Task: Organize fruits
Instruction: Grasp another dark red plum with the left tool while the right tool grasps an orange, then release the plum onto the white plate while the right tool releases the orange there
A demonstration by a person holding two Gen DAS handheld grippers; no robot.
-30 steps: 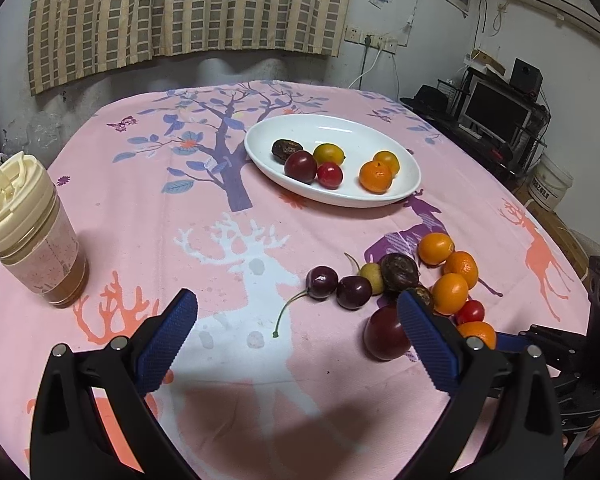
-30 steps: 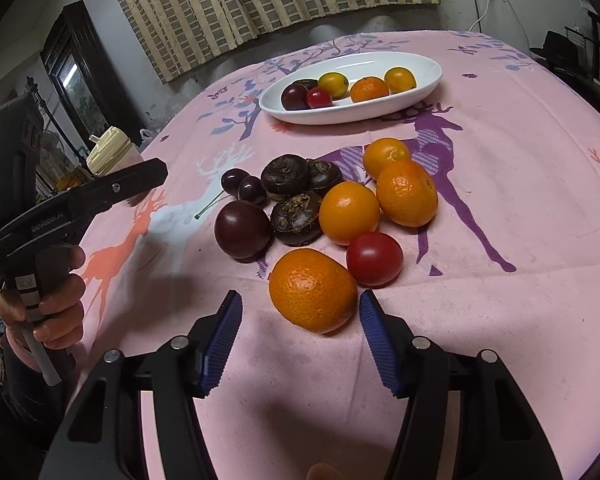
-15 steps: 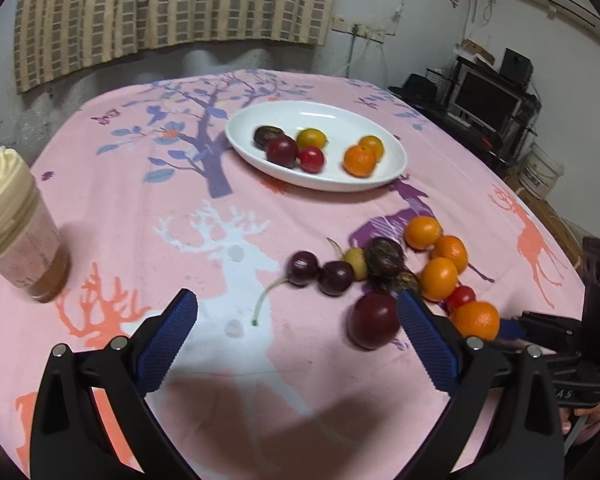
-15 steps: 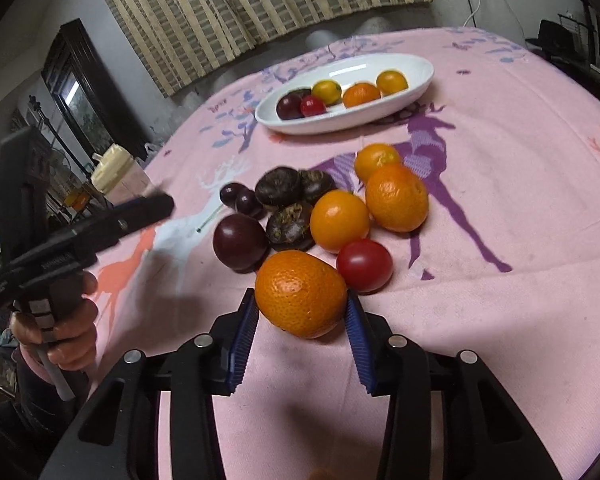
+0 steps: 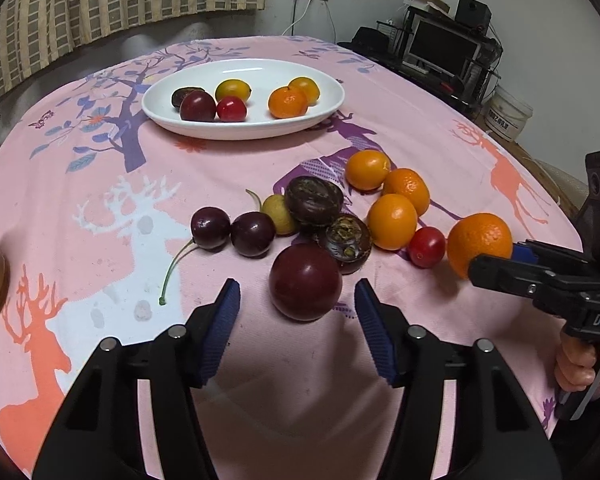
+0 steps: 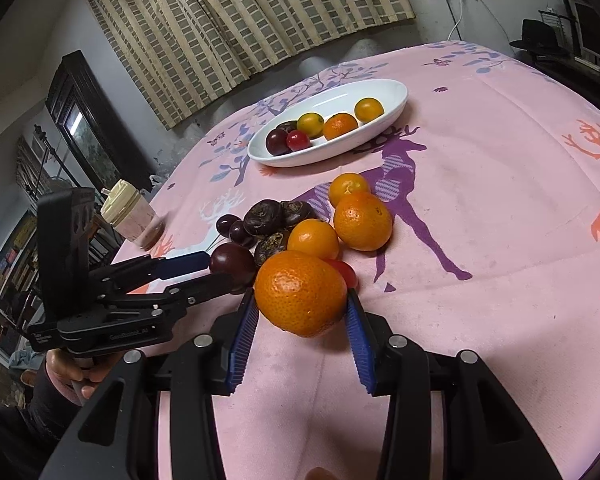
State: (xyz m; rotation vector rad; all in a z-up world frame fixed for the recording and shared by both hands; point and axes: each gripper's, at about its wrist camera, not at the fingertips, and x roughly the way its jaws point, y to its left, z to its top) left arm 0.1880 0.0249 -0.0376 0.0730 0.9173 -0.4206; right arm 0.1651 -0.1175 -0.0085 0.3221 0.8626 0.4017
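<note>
A white oval plate [image 5: 324,114] [image 6: 392,110] at the back of the pink table holds several fruits. A loose cluster of oranges, cherries, dark round fruits and a red tomato [image 5: 427,241] lies in front of it. My right gripper [image 6: 302,318] is shut on a large orange [image 6: 300,292] [image 5: 480,242], held just off the cloth. My left gripper [image 5: 298,316] is open, its blue pads on either side of a dark red plum [image 5: 305,282] [image 6: 232,262] without touching it.
A cream-lidded drink cup [image 6: 130,216] stands at the table's left edge. A curtain, wall sockets, a monitor shelf [image 5: 444,48] and a white bucket [image 5: 508,114] lie beyond the table.
My right gripper closed on the large orange and lifted it slightly. My left gripper moved forward and right to straddle the plum.
</note>
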